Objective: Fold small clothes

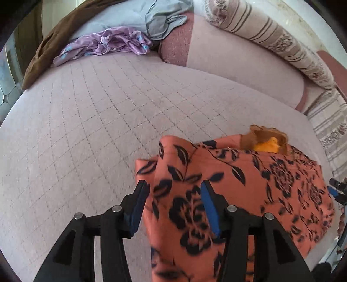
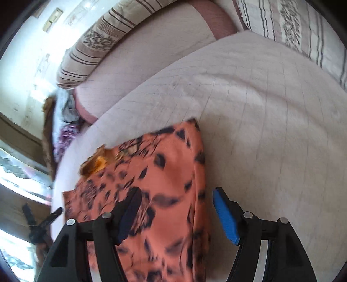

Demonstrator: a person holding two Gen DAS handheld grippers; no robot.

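A: Entry. Where is the garment?

B: On the bed (image 1: 86, 121), near its front edge. The garment (image 1: 249, 184) is orange with a dark floral print and lies roughly folded. A tan-and-yellow bit (image 1: 266, 141) shows at its far edge; I cannot tell what it is.

A: Tongs?

B: Both spread. My left tongs (image 1: 173, 195) straddle the garment's left edge: cloth lies between the jaws, no pad pressing on it. My right tongs (image 2: 175, 204) straddle the right edge the same way, the left finger over the cloth, the blue pad (image 2: 225, 217) clear of the hem, over bare bed. Nothing is pinched.

A: Axis?

B: By my reading the garment's long axis runs away from me, toward the striped pillows (image 1: 271, 36). The near hem sits right under both tongs, one at each side, so neither hand is clearly nearer.

A: Next move depends on what?

B: On that layout, I judge. With the tongs at opposite side edges, a fold across the long axis means pinching both near corners and carrying them toward the far edge.

A: Other clothes?

B: A purple piece (image 1: 104, 43) and a blue one (image 1: 134, 19), well beyond the garment, at the bed's far left.
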